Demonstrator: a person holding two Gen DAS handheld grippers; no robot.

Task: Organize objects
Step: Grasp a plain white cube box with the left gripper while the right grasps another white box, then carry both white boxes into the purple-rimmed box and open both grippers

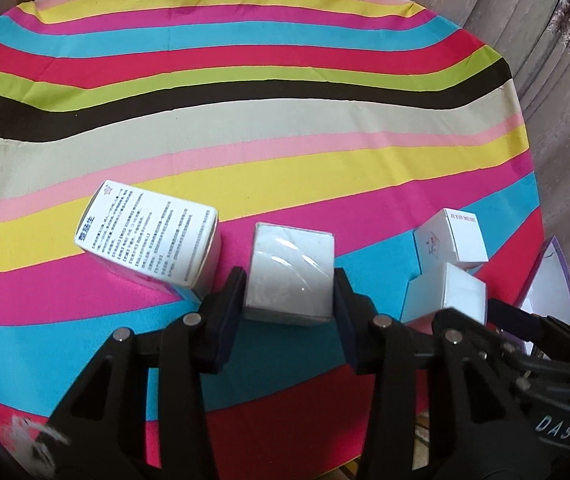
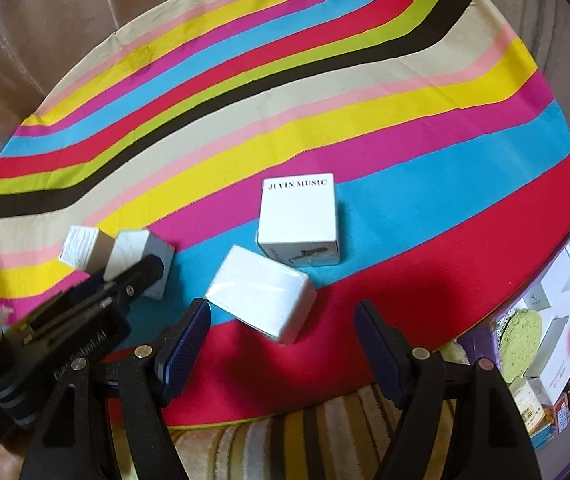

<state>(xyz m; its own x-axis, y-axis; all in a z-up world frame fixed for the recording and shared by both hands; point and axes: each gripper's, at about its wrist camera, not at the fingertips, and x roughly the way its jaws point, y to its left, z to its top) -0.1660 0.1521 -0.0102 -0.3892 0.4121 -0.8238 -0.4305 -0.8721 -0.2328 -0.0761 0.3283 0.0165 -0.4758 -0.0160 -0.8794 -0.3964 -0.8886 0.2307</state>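
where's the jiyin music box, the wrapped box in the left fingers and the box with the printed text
music box [image 2: 299, 216]: right wrist view, on its white top face.
wrapped box [image 1: 289, 272]: left wrist view, on its shiny top face.
text box [image 1: 153, 236]: left wrist view, on the printed face.

The left wrist view looks forward and down, close over the near edge of the striped cloth, toward its far edge. The right wrist view does the same nearer the cloth's right edge, angled leftward. Both share the JI YIN MUSIC box and the plain white box.
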